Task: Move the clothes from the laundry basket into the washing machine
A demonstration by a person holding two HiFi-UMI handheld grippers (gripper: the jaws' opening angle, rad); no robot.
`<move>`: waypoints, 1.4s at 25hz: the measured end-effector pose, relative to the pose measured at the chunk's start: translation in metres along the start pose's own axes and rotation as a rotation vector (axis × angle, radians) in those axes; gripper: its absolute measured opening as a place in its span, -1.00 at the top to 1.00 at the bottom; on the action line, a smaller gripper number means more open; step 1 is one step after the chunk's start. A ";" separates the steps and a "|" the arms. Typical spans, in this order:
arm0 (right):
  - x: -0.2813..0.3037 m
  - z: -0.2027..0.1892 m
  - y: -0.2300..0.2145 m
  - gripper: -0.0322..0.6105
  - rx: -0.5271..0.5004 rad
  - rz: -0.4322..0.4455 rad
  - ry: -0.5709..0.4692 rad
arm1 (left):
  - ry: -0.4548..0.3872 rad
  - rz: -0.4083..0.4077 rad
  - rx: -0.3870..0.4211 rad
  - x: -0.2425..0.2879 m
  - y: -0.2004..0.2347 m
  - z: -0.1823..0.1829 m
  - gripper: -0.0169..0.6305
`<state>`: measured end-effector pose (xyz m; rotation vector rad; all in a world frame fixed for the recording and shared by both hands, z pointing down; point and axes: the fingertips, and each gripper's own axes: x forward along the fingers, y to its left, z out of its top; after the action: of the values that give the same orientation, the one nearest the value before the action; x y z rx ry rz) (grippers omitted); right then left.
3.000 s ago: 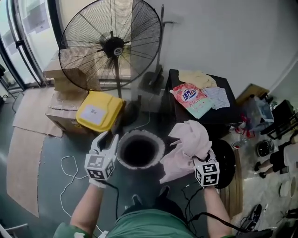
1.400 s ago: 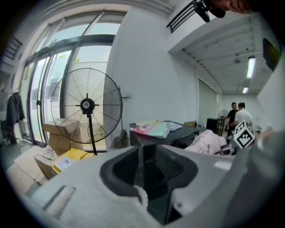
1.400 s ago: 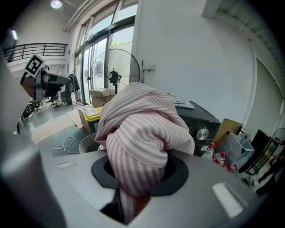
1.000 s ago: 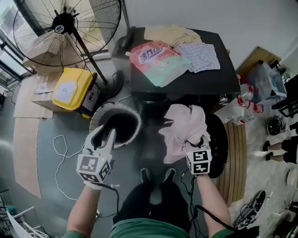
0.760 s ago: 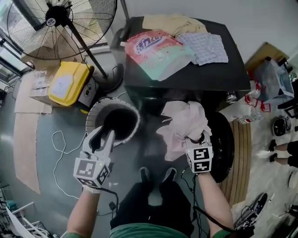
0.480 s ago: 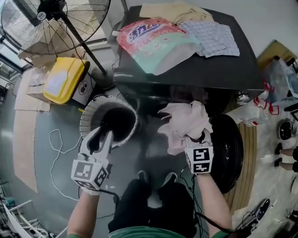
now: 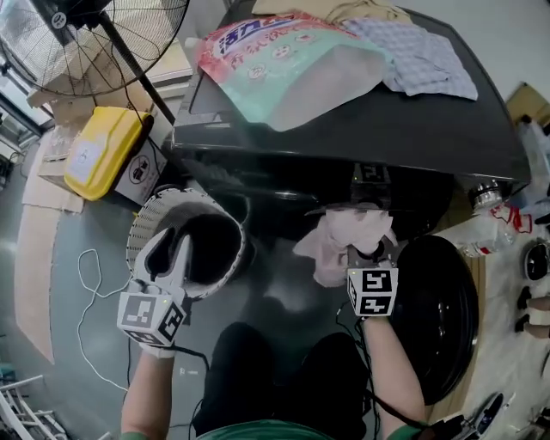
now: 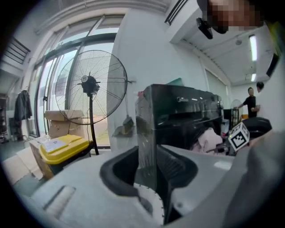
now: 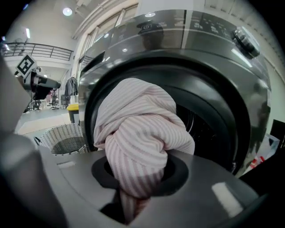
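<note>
Pink striped cloth (image 9: 138,133), clenched in the right tongs (image 7: 368,249) at frame centre, was judged best pushed deep into the washing machine (image 9: 213,53) before release, while the left tongs (image 7: 176,245) were held slack and empty.

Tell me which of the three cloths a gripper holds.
The pink striped cloth, clamped in the right gripper; the checked cloth and the yellow cloth lie on the washer.
</note>
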<state>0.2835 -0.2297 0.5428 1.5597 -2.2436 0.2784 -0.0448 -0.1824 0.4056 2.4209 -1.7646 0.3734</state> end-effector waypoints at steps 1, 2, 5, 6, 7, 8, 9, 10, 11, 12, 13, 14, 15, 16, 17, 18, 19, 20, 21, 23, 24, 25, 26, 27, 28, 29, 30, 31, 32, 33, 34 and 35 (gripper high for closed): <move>0.010 -0.004 -0.003 0.54 -0.004 -0.006 -0.014 | -0.022 0.015 0.001 0.005 0.007 -0.003 0.56; 0.020 -0.009 -0.006 0.54 -0.007 -0.011 -0.028 | -0.044 0.027 0.005 0.009 0.013 -0.007 0.56; 0.051 -0.024 -0.015 0.54 -0.021 -0.030 -0.074 | -0.108 0.041 0.018 0.022 0.023 -0.021 0.56; 0.062 -0.030 -0.016 0.54 -0.029 -0.035 -0.087 | -0.126 0.042 0.017 0.026 0.024 -0.028 0.56; 0.072 -0.036 -0.017 0.54 -0.039 -0.039 -0.096 | -0.141 0.042 0.015 0.029 0.025 -0.035 0.56; 0.083 -0.044 -0.016 0.54 -0.050 -0.040 -0.099 | -0.151 0.041 0.017 0.032 0.025 -0.044 0.56; 0.092 -0.052 -0.015 0.54 -0.059 -0.038 -0.094 | -0.157 0.040 0.022 0.034 0.025 -0.053 0.56; 0.102 -0.061 -0.013 0.53 -0.064 -0.034 -0.083 | -0.160 0.039 0.029 0.035 0.024 -0.061 0.56; 0.110 -0.070 -0.012 0.52 -0.067 -0.030 -0.069 | -0.162 0.039 0.034 0.036 0.025 -0.069 0.56; 0.119 -0.079 -0.011 0.51 -0.069 -0.025 -0.052 | -0.163 0.042 0.035 0.036 0.025 -0.075 0.56; 0.127 -0.088 -0.011 0.50 -0.071 -0.021 -0.031 | -0.164 0.045 0.035 0.036 0.026 -0.080 0.56; 0.134 -0.097 -0.009 0.46 -0.071 -0.012 -0.005 | -0.164 0.048 0.035 0.034 0.027 -0.084 0.56; 0.141 -0.107 -0.007 0.44 -0.068 0.001 0.024 | -0.163 0.049 0.036 0.032 0.027 -0.087 0.56; 0.146 -0.115 -0.004 0.33 -0.061 0.014 0.052 | -0.161 0.050 0.037 0.031 0.028 -0.091 0.56; 0.150 -0.120 -0.002 0.16 -0.054 0.026 0.073 | -0.157 0.050 0.038 0.029 0.029 -0.094 0.56; 0.152 -0.123 -0.001 0.00 -0.051 0.033 0.087 | -0.151 0.050 0.034 0.028 0.029 -0.098 0.56; 0.152 -0.124 0.000 -0.17 -0.051 0.035 0.094 | -0.144 0.048 0.025 0.028 0.030 -0.102 0.56; 0.149 -0.123 -0.001 -0.27 -0.054 0.031 0.094 | -0.136 0.048 0.015 0.027 0.030 -0.106 0.56; 0.144 -0.120 -0.001 -0.33 -0.056 0.025 0.086 | -0.131 0.049 0.008 0.027 0.030 -0.109 0.56; 0.129 -0.111 -0.003 -0.36 -0.053 0.005 0.050 | -0.132 0.050 0.005 0.026 0.030 -0.110 0.56; 0.120 -0.106 -0.003 -0.36 -0.045 -0.004 0.028 | -0.137 0.049 0.006 0.025 0.029 -0.108 0.56; 0.110 -0.103 -0.003 -0.36 -0.035 -0.010 0.008 | -0.144 0.047 0.006 0.024 0.029 -0.106 0.56; 0.101 -0.101 -0.003 -0.36 -0.023 -0.013 -0.007 | -0.151 0.044 0.006 0.024 0.028 -0.104 0.56; 0.093 -0.101 -0.002 -0.36 -0.014 -0.015 -0.016 | -0.159 0.040 0.004 0.024 0.027 -0.101 0.56; 0.085 -0.103 -0.001 -0.36 -0.009 -0.016 -0.018 | -0.166 0.034 0.001 0.025 0.026 -0.099 0.56; 0.078 -0.107 0.001 -0.36 -0.008 -0.017 -0.013 | -0.172 0.026 -0.001 0.026 0.025 -0.098 0.56; 0.072 -0.113 0.002 -0.36 -0.010 -0.016 -0.001 | -0.176 0.016 -0.002 0.029 0.023 -0.098 0.56; 0.068 -0.121 0.004 -0.36 -0.012 -0.012 0.018 | -0.180 0.005 -0.005 0.032 0.021 -0.097 0.56; 0.065 -0.131 0.005 -0.36 -0.010 -0.004 0.044 | -0.184 -0.004 -0.011 0.036 0.019 -0.098 0.56; 0.063 -0.144 0.007 -0.36 -0.005 0.007 0.078 | -0.187 -0.013 -0.020 0.040 0.017 -0.098 0.56; 0.063 -0.159 0.008 -0.36 0.002 0.018 0.120 | -0.189 -0.022 -0.028 0.043 0.015 -0.100 0.56; 0.064 -0.174 0.009 -0.36 0.012 0.027 0.166 | -0.189 -0.029 -0.033 0.046 0.014 -0.102 0.56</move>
<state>0.2917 -0.2152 0.7280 1.4567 -2.1391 0.4136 -0.0573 -0.2045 0.5151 2.5293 -1.7881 0.1136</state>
